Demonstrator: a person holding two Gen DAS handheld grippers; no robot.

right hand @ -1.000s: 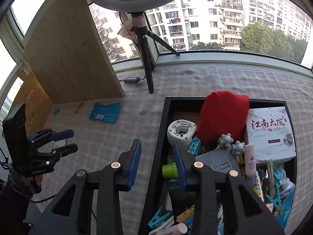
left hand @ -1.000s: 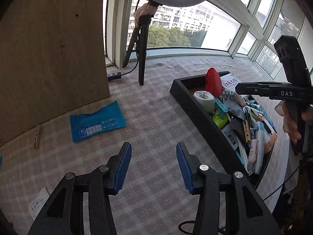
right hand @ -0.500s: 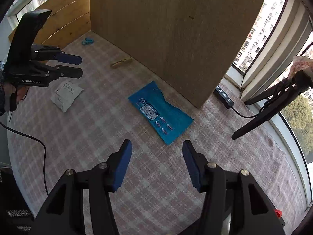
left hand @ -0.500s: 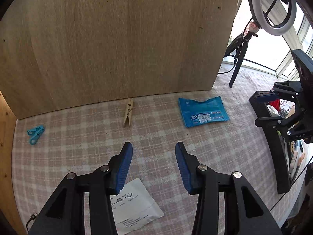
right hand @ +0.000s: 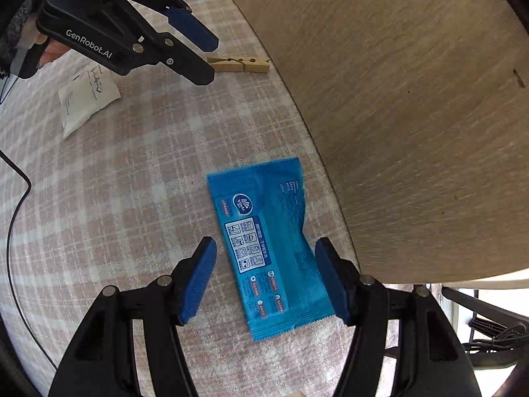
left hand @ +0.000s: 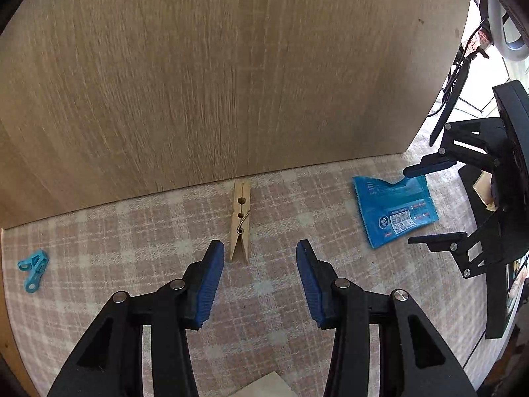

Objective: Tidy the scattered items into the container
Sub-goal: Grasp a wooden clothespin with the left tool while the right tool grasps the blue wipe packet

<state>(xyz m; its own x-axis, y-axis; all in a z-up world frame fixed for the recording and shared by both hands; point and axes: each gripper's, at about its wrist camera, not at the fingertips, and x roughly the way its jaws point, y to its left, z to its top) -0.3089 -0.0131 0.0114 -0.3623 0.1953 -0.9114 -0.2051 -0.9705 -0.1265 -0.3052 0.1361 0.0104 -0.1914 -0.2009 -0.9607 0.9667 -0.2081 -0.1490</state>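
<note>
My left gripper (left hand: 259,264) is open and empty, low over the checked cloth, with a wooden clothespin (left hand: 240,220) just ahead, nearer its left finger. My right gripper (right hand: 264,271) is open and straddles a blue wipes packet (right hand: 267,244) lying flat on the cloth. The packet also shows in the left wrist view (left hand: 395,210), with the right gripper (left hand: 426,205) over it. The left gripper (right hand: 201,56) shows in the right wrist view beside the clothespin (right hand: 239,63). The black container's edge (left hand: 496,297) is at the far right.
A tall wooden board (left hand: 231,72) stands right behind the clothespin and packet. A small blue plastic clip (left hand: 33,273) lies at the far left. A white paper sachet (right hand: 86,97) lies behind the left gripper. A black cable (right hand: 15,211) runs along the cloth's left side.
Both grippers have swung away from the container toward the board and moved down. The left closed in on the clothespin, the right on the blue packet. Both stayed open.
</note>
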